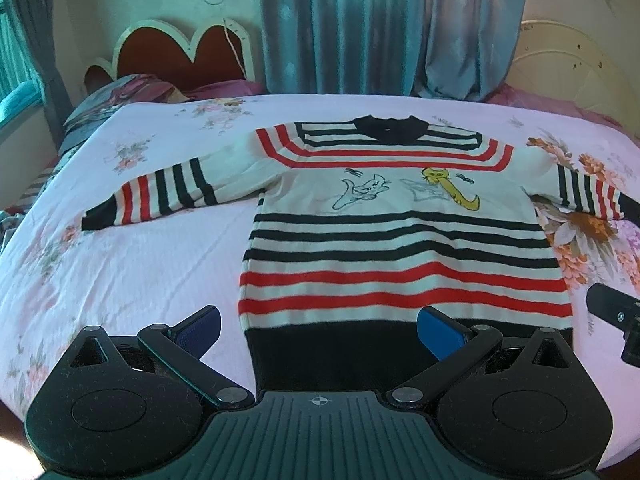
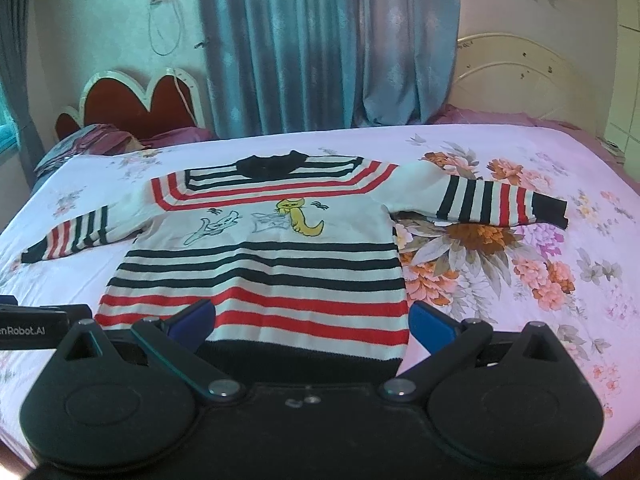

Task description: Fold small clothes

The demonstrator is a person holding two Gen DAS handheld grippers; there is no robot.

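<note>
A small striped sweater (image 1: 400, 240) (image 2: 260, 272) in white, black and red, with cat drawings on the chest, lies flat and face up on the bed, both sleeves spread out sideways. Its black hem is nearest to me. My left gripper (image 1: 319, 334) hovers open over the hem's left part, its blue pads (image 1: 438, 334) wide apart and holding nothing. My right gripper (image 2: 312, 326) is open as well, above the hem's right corner. The right gripper's body (image 1: 616, 316) shows at the right edge of the left wrist view.
The bed sheet (image 2: 520, 280) is pink with large flower prints. Pillows (image 1: 120, 92) and a red headboard (image 1: 180, 52) sit at the far left, blue curtains (image 1: 380, 28) hang behind, and a cream headboard (image 2: 520, 80) stands at the back right.
</note>
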